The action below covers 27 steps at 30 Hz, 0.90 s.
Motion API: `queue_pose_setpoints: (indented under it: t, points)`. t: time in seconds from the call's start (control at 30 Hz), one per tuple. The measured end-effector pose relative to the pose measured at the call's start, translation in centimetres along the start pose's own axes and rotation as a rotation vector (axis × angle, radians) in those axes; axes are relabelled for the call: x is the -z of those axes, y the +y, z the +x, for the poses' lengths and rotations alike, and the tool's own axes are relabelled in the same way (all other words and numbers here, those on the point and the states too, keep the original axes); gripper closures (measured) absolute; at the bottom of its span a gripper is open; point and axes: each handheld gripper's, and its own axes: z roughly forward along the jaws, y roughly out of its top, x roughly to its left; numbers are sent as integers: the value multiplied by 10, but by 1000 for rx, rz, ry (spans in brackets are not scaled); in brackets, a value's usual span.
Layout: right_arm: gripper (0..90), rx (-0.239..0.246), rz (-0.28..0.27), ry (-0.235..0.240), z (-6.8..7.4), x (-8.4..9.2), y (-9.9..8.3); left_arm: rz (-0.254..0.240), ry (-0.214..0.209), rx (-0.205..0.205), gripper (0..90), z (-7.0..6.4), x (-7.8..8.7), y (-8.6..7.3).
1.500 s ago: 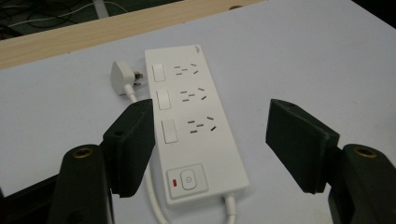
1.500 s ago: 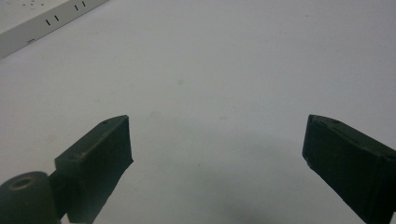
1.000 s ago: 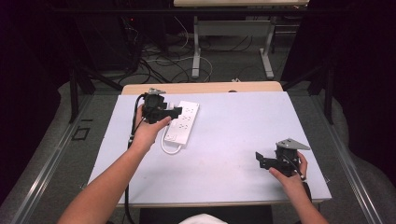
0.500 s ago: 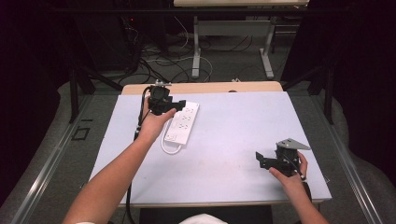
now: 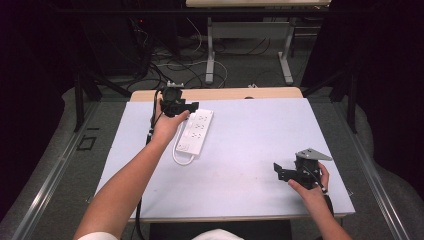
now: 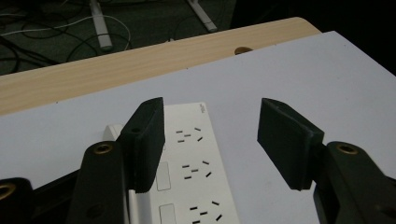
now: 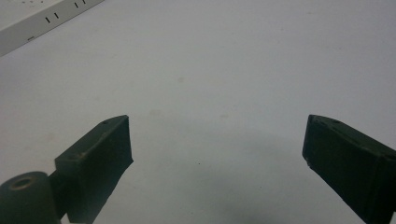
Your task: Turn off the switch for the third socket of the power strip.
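The setting is a laboratory or recording room, not a home. The surface is a plain wooden top covered by a pale sheet, standing on grey carpet-like flooring. Loose cables trail across the floor behind it, beside the metal legs of a second table. Dark hangings, probably curtains, enclose both sides; the dim light leaves their material uncertain.

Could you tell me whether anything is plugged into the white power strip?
No: the power strip's visible sockets are empty.
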Motion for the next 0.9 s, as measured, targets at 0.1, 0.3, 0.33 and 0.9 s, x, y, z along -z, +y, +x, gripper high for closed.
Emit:
queue_pose_setpoints:
  t: [0.1,0.3,0.33,0.9]
  points:
    - [76,-3,0,-2,0,0,0,4,-10,-5,409,2,-4,3]
    - [76,-6,-4,-7,-1,0,0,5,-7,-18,373,3,-14,9]
    - [76,-4,-5,-8,-2,0,0,4,-8,-16,371,3,-16,9]
    - [76,0,-2,-8,-1,-2,-1,45,0,-4,432,14,-48,12]
